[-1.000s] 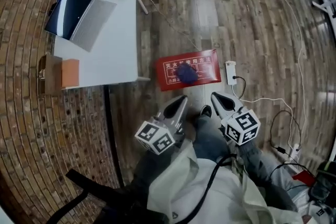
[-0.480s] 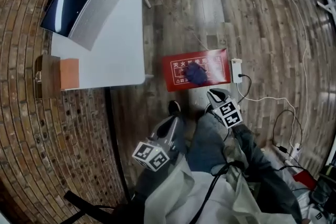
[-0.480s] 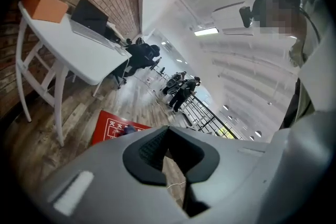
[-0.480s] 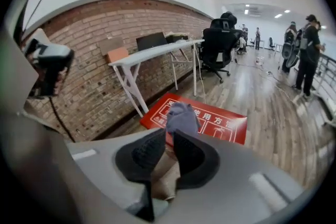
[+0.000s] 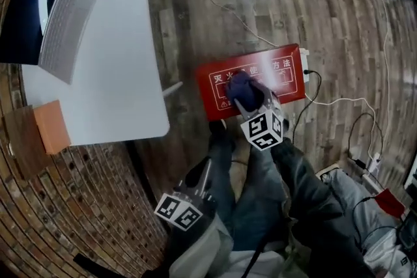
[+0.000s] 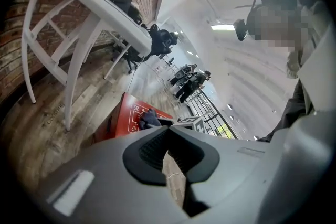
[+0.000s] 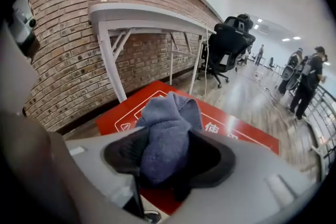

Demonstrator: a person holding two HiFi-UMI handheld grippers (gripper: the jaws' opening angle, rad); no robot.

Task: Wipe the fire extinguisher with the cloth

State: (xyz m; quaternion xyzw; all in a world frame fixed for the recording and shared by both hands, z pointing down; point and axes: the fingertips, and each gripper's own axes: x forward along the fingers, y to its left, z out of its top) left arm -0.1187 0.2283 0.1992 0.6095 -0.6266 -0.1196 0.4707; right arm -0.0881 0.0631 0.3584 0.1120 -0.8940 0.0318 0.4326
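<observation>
Right gripper (image 5: 249, 103) has dropped onto the blue cloth (image 5: 238, 88); left gripper (image 5: 206, 169) has sunk beside the person's legs. Right jaws have just been opening and now stand wide, with the cloth bunched between them, not clamped. Left jaws are together and empty. Cloth lies on the red fire extinguisher box (image 5: 287, 71) on the floor, right of the white desk (image 5: 124, 75). Step: cloth pickup. Next is probably to close on it, then swipe. Watch the white plug (image 5: 304, 66) and cable (image 5: 339, 101) at the box's right end.

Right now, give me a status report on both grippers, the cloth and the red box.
Left gripper shut, empty. Right gripper jaws just been opening, blue cloth between them, on red box. White cable beside box, not blocking.
</observation>
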